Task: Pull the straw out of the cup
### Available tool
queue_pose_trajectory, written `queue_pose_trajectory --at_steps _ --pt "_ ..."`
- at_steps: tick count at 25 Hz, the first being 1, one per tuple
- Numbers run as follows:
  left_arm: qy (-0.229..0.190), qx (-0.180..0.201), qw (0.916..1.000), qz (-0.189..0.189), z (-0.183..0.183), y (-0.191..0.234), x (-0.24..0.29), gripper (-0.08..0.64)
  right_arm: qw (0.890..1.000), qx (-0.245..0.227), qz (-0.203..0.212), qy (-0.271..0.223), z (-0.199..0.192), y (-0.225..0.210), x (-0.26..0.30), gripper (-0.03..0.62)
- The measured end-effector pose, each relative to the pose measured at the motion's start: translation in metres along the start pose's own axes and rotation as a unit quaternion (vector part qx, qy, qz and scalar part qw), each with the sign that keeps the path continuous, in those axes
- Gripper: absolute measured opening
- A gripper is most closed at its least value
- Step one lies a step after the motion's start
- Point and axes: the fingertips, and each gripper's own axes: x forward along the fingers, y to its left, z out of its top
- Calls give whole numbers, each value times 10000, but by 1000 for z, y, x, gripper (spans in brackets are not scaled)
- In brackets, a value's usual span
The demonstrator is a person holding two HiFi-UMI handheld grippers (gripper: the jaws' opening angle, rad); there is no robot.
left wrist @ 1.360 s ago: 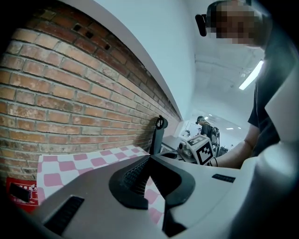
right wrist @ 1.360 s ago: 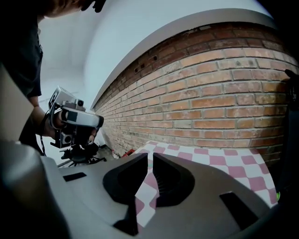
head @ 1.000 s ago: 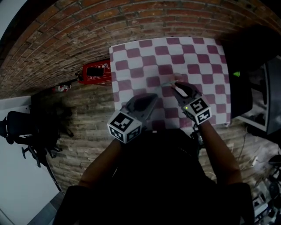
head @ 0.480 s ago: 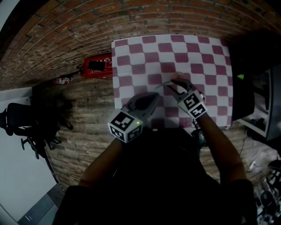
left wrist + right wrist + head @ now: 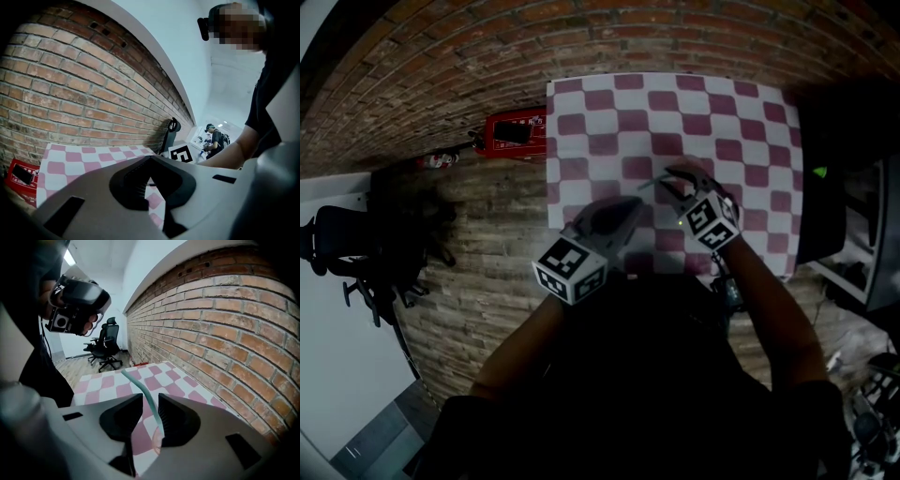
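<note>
Edging forward since a second ago, the right gripper point(image 5: 150, 401) has its jaws parted round the teal straw point(image 5: 146, 390), not yet pinching it, the straw's foot in the pink cup point(image 5: 157, 443) just beneath, the left gripper point(image 5: 150, 168) closed, empty, back to its left.

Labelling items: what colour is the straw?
The straw is teal, clearest in the right gripper view.

We held our left hand-held gripper point(image 5: 623, 208) close to our body, its jaws together and empty. Our right hand-held gripper point(image 5: 673, 180) was stretched further forward, jaws slightly apart, with the straw point(image 5: 149, 397) between them.
</note>
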Motion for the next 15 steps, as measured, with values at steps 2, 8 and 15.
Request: queue_pose_trajectory --at_steps 2,8,15 --pt "-9 -17 10000 12 0 1 0 12 10000 -57 -3 60 -3 0 3 98" --pt "-39 -47 10000 44 1 4 -2 12 9997 -98 -45 230 -9 -1 8 75" --pt "-56 -48 10000 19 1 4 -4 11 9997 -71 -233 91 -3 -11 2 34"
